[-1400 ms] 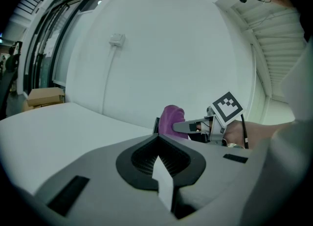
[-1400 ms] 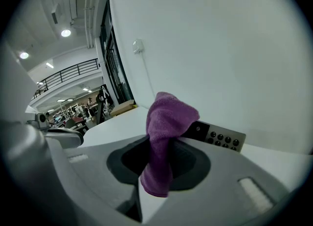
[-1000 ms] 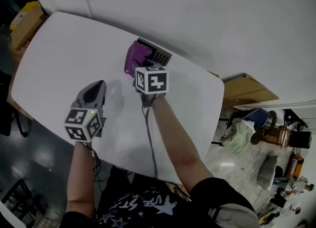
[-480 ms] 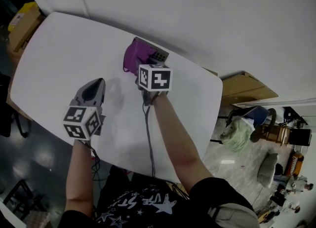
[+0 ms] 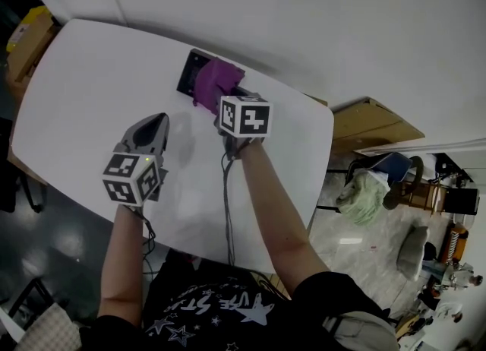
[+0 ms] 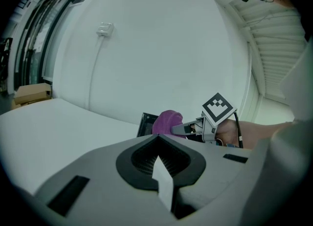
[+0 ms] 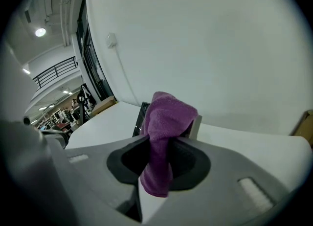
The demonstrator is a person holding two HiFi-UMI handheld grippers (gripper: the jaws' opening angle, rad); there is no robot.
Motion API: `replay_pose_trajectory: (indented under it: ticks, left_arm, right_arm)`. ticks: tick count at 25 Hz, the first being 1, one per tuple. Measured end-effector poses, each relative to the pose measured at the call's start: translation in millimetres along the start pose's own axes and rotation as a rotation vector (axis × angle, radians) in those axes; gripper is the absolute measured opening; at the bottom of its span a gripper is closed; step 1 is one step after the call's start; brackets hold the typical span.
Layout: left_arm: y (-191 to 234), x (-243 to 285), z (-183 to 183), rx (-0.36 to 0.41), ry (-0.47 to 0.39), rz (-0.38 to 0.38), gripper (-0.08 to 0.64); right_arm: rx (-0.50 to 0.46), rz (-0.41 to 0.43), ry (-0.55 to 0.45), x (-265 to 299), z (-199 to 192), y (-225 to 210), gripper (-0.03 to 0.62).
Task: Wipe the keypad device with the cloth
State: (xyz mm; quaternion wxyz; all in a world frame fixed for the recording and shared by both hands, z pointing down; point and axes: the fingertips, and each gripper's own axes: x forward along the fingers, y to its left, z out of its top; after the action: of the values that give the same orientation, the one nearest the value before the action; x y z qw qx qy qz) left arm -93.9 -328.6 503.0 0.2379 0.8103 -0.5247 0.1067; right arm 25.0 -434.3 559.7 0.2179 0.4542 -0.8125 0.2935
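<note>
Right gripper (image 6: pixel 178 130): the jaws are clamping a purple cloth (image 7: pixel 164 122). One fold is bunching up out of the jaws and the other end is hanging down between them.

The bunched end is pressing onto the keypad device (image 5: pixel 188 72) and covering its right part. The left part is showing bare and black. The device is lying flat on the white tabletop (image 5: pixel 91 91), close to the far edge under the wall, directly ahead of this gripper. Its long axis is appearing to run along that far edge, but the cloth is hiding too much to be sure.

Left gripper (image 5: pixel 154 125): the jaws are meeting tip to tip with nothing between them. It is hovering nearer the middle of the tabletop, left of and behind the right gripper, well apart from the device.

Judgement: wiping is under way and the right gripper, the nearer one, is doing it. The unwiped strip is lying to the left of the cloth, so the next stroke is calling for a drag leftward along the far edge. Nothing is holding the device, so it may slide.

Containers: a cardboard box (image 5: pixel 26 45) is standing off the tabletop's far left corner, its contents not readable.
</note>
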Motion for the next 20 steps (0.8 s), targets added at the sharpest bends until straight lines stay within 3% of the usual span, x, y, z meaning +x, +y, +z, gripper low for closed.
replay_pose_trajectory:
  ticks: [11,20]
  left_arm:
    - [-43,12,-12,0.006,0.022,-0.054,0.006]
    - [-51,5,-11,0.001,0.002,-0.071,0.006]
  right_arm:
    - [0.034,-0.042,0.012,-33,-26,-36,0.092]
    - [0.026,-0.080,0.005,-57,-33,-48,0.092]
